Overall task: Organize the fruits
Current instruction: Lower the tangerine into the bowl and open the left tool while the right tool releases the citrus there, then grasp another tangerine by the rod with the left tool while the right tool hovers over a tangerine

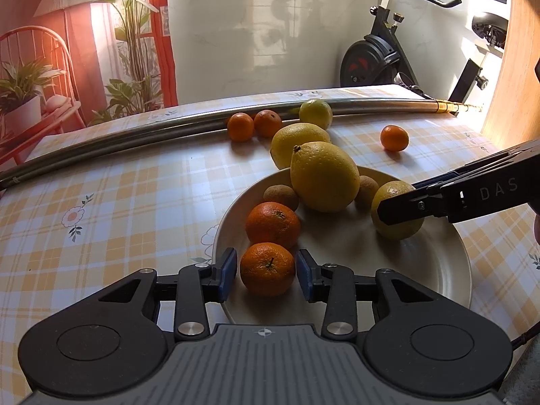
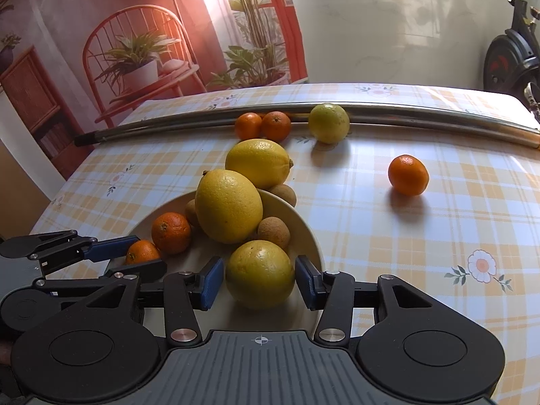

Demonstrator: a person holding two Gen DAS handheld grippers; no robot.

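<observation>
While six fruits sit in my cream round plate (image 1: 438, 270), five wait on the checked tabletop (image 2: 405, 236); left gripper (image 1: 266, 271) jaws spread around an orange mandarin (image 1: 267, 269), right gripper (image 2: 259, 278) jaws spread around a yellow-green citrus (image 2: 260, 274).

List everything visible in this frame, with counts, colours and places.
plate: one, cream, on the table near the cameras
tangerines: five, orange; two on the plate, two by the pole, one alone on the cloth
large lemons: two, yellow; one on the plate, one behind it
round citrus: two, yellow-green; one on the plate, one by the pole
small brown fruits: three, around the plate's lemon
pole: one, metal, across the table
tablecloth: yellow-and-white plaid
exercise bike: black, behind the table
left gripper: flanks the nearest tangerine, contact unclear
right gripper: flanks the plate's round citrus, contact unclear
</observation>
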